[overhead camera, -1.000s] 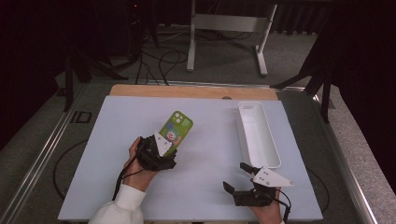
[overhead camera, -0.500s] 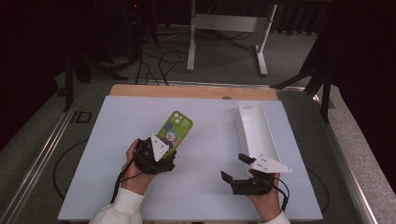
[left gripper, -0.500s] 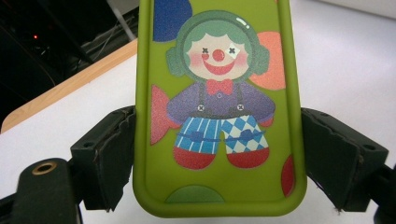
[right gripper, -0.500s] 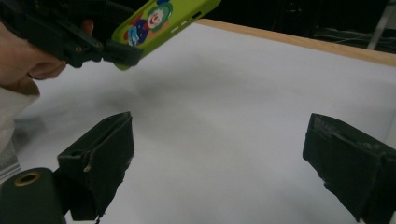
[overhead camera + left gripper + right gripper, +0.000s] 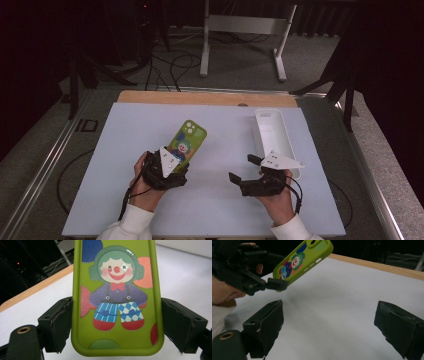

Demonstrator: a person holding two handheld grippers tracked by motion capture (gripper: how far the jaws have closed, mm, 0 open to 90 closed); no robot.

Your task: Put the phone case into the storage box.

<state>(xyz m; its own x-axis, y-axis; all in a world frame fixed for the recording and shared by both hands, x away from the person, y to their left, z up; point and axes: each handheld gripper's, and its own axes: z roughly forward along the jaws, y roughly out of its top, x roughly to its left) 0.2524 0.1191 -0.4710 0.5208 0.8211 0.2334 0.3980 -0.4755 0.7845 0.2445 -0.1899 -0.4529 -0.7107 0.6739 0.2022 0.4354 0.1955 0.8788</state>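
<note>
Left hand-held gripper (image 5: pixel 172 167) sits at about 7 o'clock on the pale surface (image 5: pixel 125 150), held in the person's left hand (image 5: pixel 145 187). Its jaws pinch the lower end of a green phone case (image 5: pixel 186 142), one pad on each long edge. In the left gripper view the case (image 5: pixel 117 297) fills the space between the pads, and the left pad looks pressed to the edge; whether the right pad touches it cannot be told. The case bears a clown figure with green hair, red nose, striped and chequered trousers.

From the right gripper view the case (image 5: pixel 302 261) is raised off the surface and tilted, its camera end pointing up and away toward 12 o'clock.

Right hand-held gripper (image 5: pixel 250 172) sits at about 5 o'clock, held in the right hand (image 5: pixel 277 200), apart from the left. Its jaws are spread wide with nothing between them; bare surface (image 5: pixel 337 307) shows in the gap.

A white oblong tray (image 5: pixel 272 135) lies at about 2 o'clock, its long side running toward 12 o'clock, its near end just beside the right gripper's grey plate. A wooden strip (image 5: pixel 200 97) edges the far side of the surface.
</note>
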